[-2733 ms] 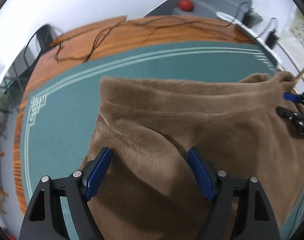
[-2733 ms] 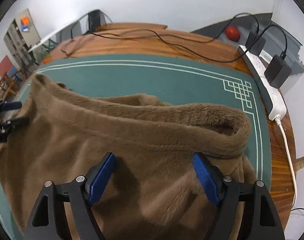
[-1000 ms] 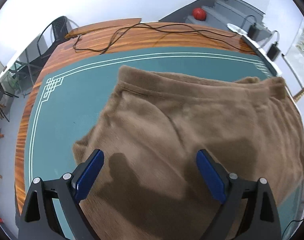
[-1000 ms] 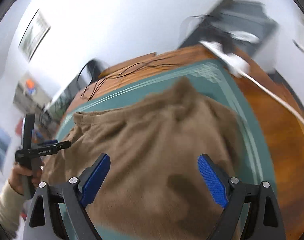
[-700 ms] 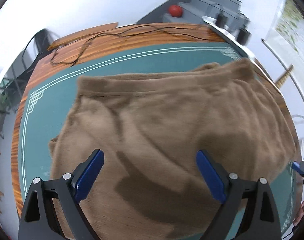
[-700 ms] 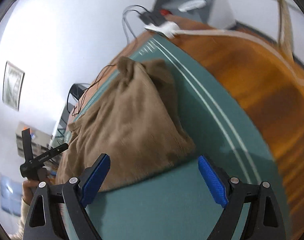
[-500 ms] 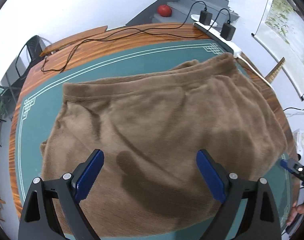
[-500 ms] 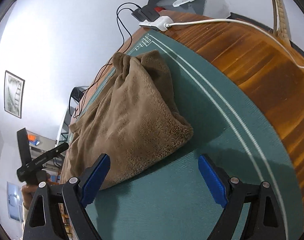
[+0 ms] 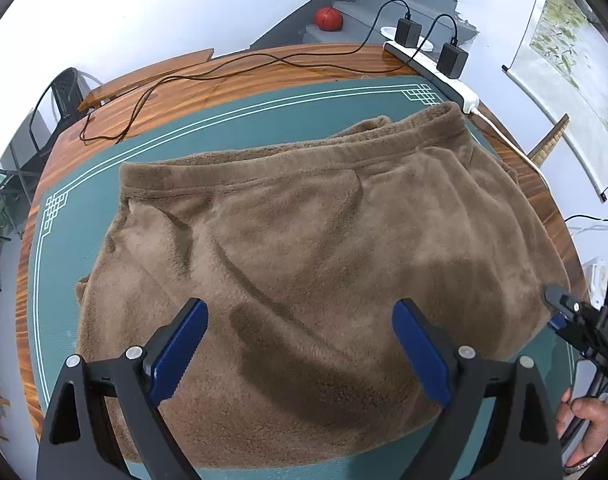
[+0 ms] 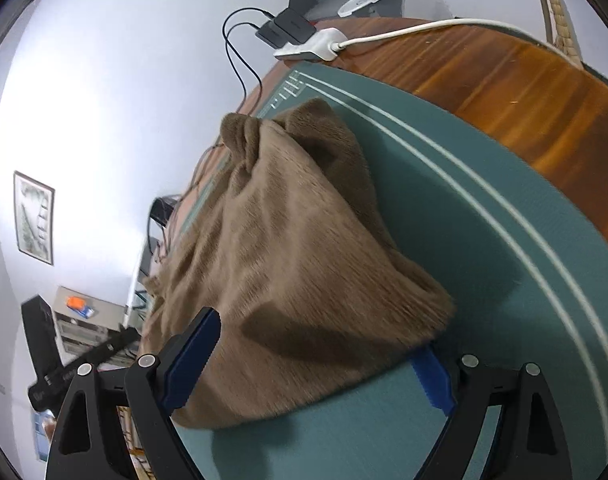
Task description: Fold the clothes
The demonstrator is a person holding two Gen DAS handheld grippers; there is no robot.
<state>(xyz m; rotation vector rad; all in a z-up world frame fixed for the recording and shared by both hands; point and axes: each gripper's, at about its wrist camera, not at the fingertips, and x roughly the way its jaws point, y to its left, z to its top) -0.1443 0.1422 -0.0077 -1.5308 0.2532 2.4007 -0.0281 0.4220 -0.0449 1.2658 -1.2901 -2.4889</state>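
Observation:
A brown fleece garment (image 9: 304,248) lies folded on the green mat (image 9: 240,128), its thick waistband along the far edge. My left gripper (image 9: 300,344) hovers open above the near part of the cloth, holding nothing. In the right wrist view the same garment (image 10: 288,256) bulges up from the mat (image 10: 484,264). My right gripper (image 10: 316,364) is open at the garment's near right corner, the cloth edge lying between its blue pads. In the left wrist view the right gripper (image 9: 564,312) appears at the right, a hand (image 9: 584,424) on its handle.
A wooden table (image 9: 208,88) carries the mat. A white power strip (image 9: 436,72) with black adapters and a dark cable (image 9: 164,84) lie along the far edge. A red ball (image 9: 328,18) sits on grey steps behind. A scroll (image 9: 568,68) hangs right.
Both grippers let go of the garment and drew back. The right gripper swung out to the right side, then closed in low on the garment's near corner. The garment now lies flat.

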